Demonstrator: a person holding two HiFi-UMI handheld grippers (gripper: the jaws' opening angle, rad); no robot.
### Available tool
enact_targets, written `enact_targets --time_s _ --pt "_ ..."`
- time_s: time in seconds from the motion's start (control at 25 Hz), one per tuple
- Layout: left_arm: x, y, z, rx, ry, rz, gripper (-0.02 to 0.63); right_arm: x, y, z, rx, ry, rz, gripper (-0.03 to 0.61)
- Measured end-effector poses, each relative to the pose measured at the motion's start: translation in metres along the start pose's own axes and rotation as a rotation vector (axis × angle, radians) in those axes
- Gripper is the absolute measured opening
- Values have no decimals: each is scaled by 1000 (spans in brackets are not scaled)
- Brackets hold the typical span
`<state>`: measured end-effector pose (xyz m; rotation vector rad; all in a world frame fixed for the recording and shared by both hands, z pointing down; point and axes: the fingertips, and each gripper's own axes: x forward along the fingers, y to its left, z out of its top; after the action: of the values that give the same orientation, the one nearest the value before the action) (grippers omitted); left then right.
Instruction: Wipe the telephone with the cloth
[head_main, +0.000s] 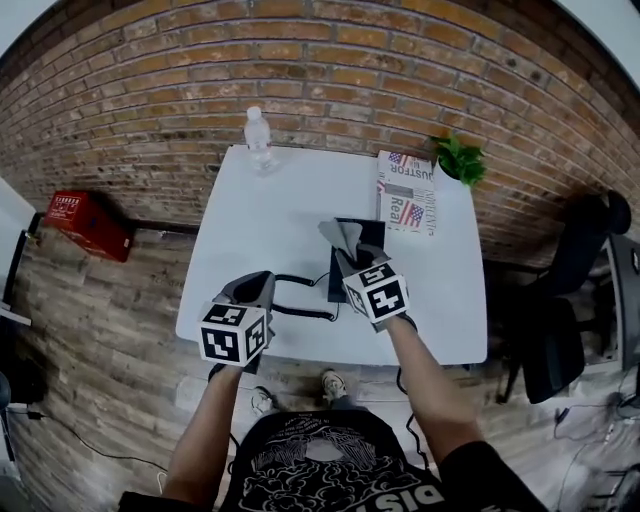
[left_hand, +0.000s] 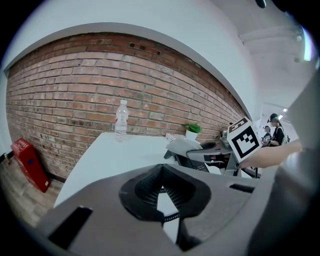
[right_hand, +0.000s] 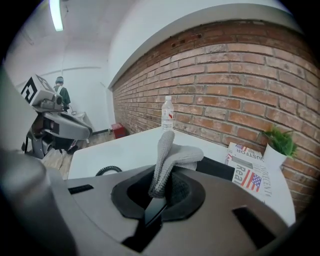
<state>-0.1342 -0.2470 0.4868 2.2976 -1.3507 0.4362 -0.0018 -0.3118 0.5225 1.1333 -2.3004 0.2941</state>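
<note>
The black telephone (head_main: 372, 234) lies on the white table (head_main: 255, 225), right of centre, and shows as a dark slab (right_hand: 220, 167) in the right gripper view. My right gripper (head_main: 350, 258) hovers over its near end, shut on a grey cloth (head_main: 342, 236) that sticks up out of the jaws (right_hand: 170, 152). My left gripper (head_main: 258, 286) is at the table's front left, its jaws closed with nothing seen between the tips (left_hand: 160, 172). A coiled black cord (head_main: 303, 313) runs from beside the left gripper toward the telephone.
A water bottle (head_main: 258, 135) stands at the far edge by the brick wall. A newspaper (head_main: 405, 190) and a potted plant (head_main: 460, 158) occupy the far right corner. On the floor a red box (head_main: 88, 222) sits left and an office chair (head_main: 570, 300) right.
</note>
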Motion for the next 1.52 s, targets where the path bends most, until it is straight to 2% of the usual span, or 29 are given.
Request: enact_targets --time_s 0.6,1.2,1.52 --pt "1 -3 -9 40 29 -116 6 -12 34 -37 88 74 -33 12" --pt "-5 -2 -25 89 65 -219 6 -21 68 -71 189 106 -100 12" --pt "-6 -5 -32 105 81 -249 6 -25 79 -83 224 109 -115 12"
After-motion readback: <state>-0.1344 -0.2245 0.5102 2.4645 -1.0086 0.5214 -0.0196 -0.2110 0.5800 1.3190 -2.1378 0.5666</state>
